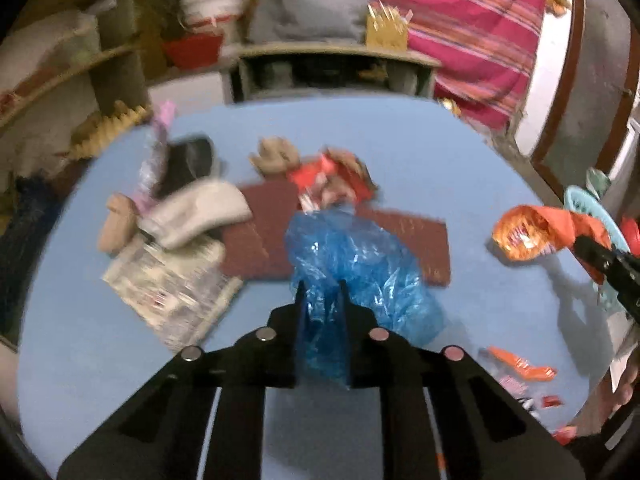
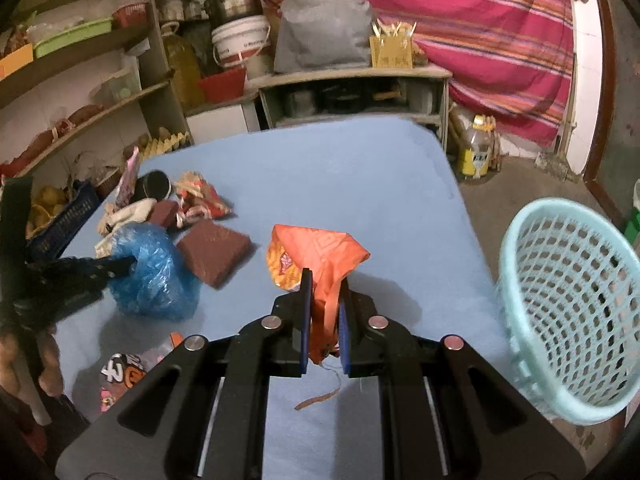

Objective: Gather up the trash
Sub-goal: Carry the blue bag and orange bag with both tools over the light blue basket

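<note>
Right wrist view: right tongs (image 2: 324, 280) pinched an orange wrapper (image 2: 316, 256) above the surface (image 2: 360, 168), left of the basket (image 2: 568, 304); left tongs (image 1: 322, 292) pinched a blue bag (image 1: 352, 264). Next step, judged: carrying both to the basket.

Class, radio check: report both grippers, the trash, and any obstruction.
Left gripper shut on blue bag. Right gripper shut on orange wrapper. Basket at right, path clear. More trash on table.
</note>
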The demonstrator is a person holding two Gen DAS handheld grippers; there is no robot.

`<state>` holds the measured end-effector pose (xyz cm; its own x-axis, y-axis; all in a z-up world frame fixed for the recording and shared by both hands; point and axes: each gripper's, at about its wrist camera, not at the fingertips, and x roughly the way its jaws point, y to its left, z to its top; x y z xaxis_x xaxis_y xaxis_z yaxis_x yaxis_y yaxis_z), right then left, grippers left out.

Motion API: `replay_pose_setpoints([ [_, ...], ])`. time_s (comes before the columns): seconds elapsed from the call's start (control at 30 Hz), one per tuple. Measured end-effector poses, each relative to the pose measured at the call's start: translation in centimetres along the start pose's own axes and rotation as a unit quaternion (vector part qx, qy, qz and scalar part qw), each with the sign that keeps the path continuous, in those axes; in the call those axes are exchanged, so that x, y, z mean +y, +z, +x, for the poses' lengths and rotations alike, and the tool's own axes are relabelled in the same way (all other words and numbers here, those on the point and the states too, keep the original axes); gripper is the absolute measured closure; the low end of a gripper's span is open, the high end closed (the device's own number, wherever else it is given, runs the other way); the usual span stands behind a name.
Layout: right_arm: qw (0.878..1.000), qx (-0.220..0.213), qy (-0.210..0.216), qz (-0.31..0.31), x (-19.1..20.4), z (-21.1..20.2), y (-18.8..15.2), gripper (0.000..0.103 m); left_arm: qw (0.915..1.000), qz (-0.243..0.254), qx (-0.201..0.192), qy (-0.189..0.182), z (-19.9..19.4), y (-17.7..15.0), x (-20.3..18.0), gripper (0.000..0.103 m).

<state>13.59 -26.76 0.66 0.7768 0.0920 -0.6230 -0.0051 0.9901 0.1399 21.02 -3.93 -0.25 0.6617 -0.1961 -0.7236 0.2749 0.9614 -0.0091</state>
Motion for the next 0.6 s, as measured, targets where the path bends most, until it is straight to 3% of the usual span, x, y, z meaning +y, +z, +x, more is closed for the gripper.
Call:
replay_pose_setpoints([
  [0.17, 0.999, -0.033, -0.004, 0.007, -1.4, -2.5, 1.5, 0.091, 0.9983, -0.001, -0.052, 0.025, -4.6, 2.5, -0.7, 0.091],
  [0.3, 0.998, -0.056, -0.020, 0.013, -3.5, -4.7, 2.3, 0.091, 0.9942, 0.018, -0.100, 0.036, -8.2, 4.5, -3.8, 0.091],
  [0.43, 0.996, -0.074, -0.050, 0.021, -7.2, -7.3, 2.8, 0.091, 0.9913, 0.041, -0.123, 0.021, -9.7, 5.9, -8.6, 0.091],
  [0.6, 0.991, -0.081, -0.104, 0.037, -13.5, -10.8, 2.5, 0.091, 0.9876, 0.076, -0.134, -0.030, -9.4, 6.7, -16.5, 0.091],
])
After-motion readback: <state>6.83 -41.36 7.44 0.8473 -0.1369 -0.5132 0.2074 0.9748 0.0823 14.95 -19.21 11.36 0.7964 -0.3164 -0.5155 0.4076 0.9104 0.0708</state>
